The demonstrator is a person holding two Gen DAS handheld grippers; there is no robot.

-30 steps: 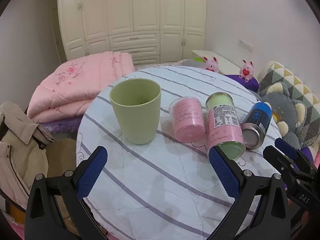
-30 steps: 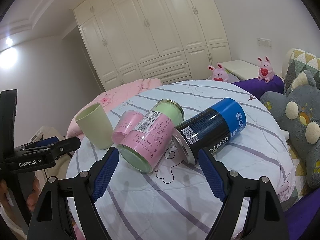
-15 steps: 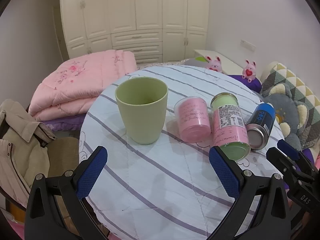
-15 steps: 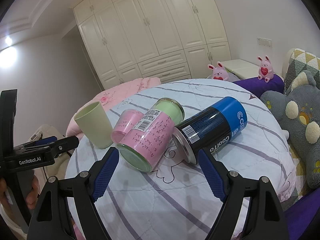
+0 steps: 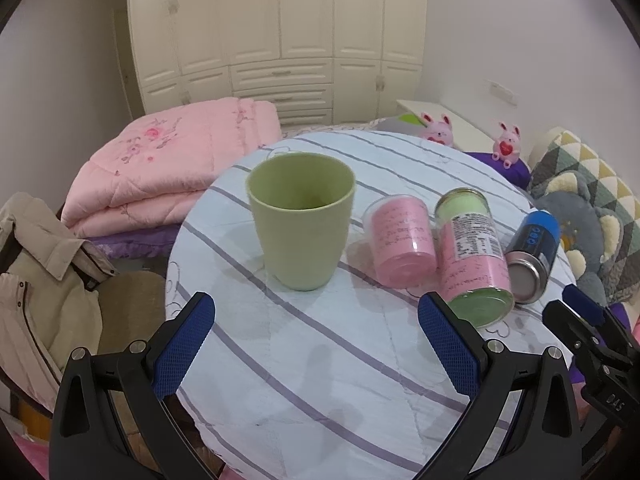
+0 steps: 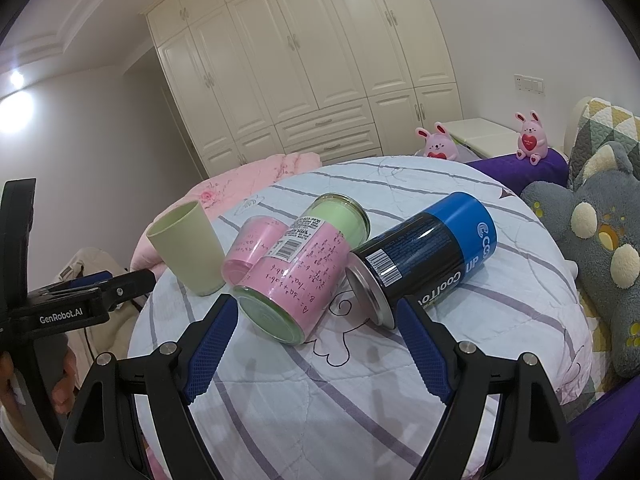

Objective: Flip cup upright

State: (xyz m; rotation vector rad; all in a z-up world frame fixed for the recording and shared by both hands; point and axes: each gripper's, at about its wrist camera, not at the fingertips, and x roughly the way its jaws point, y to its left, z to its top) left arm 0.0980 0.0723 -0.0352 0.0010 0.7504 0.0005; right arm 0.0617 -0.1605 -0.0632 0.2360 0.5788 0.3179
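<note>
Right wrist: jar (image 6: 298, 268) beside can (image 6: 424, 260).

My left gripper (image 5: 316, 322) hangs level with its blue-padded jaws spread wide, nothing between them. My right gripper (image 6: 314, 324) is likewise spread and empty. What looks like my left hand (image 6: 64, 376) grips the handle, mostly hidden.

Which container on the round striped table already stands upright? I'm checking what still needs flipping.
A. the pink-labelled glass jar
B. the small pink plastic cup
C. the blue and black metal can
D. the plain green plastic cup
D: the plain green plastic cup stands on its base, mouth up; the other three lie on their sides.
</note>
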